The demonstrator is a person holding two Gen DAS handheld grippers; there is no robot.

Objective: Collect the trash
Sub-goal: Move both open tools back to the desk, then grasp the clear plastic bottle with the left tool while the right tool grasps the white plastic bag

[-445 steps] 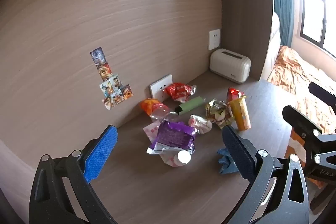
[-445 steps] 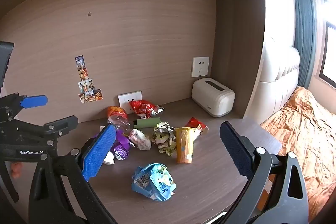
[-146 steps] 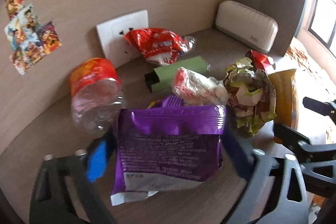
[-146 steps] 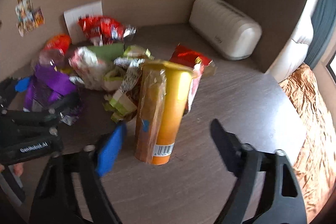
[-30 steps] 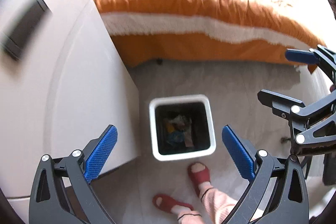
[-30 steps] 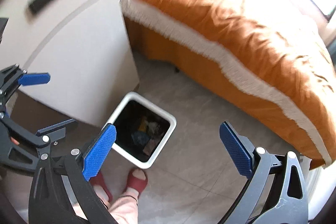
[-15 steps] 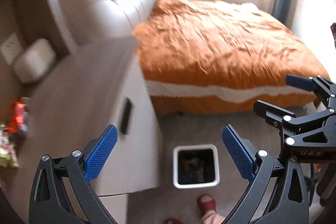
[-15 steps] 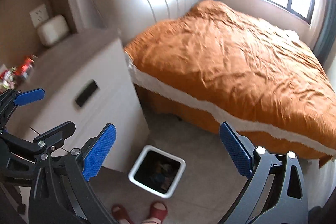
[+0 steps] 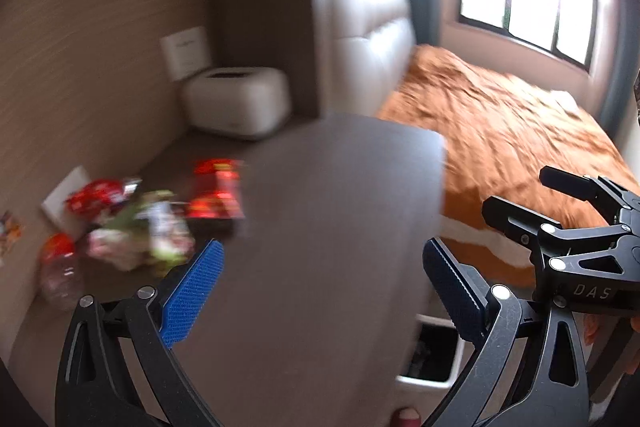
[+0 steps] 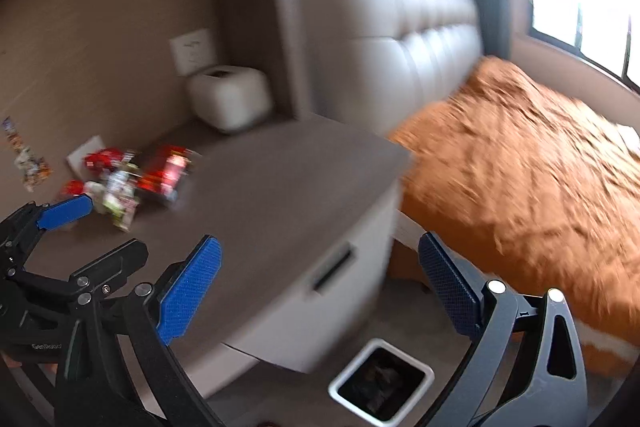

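Both views are motion-blurred. A pile of trash lies at the back left of the brown desk top point(image 9: 320, 227): a red wrapper point(image 9: 216, 193), a crumpled green-and-white wrapper point(image 9: 152, 235), a red bag point(image 9: 94, 197) and a clear bottle with an orange label point(image 9: 60, 263). The pile also shows in the right wrist view point(image 10: 132, 179). My left gripper point(image 9: 320, 291) is open and empty above the desk's front part. My right gripper point(image 10: 318, 287) is open and empty, over the desk's front right edge. A white square bin point(image 10: 382, 385) with trash inside stands on the floor below the desk; it also shows in the left wrist view point(image 9: 432, 359).
A white toaster-shaped box point(image 9: 236, 103) stands at the desk's back corner under a wall socket point(image 9: 186, 51). A bed with an orange cover point(image 10: 520, 163) and a padded headboard point(image 10: 400, 39) lies to the right. The desk front has a drawer handle point(image 10: 334, 271). A foot point(image 9: 408, 417) shows at the bottom.
Both grippers have swung up and to the left, from above the bin and floor toward the desk; the trash pile has come back into view. Both stay open and empty.
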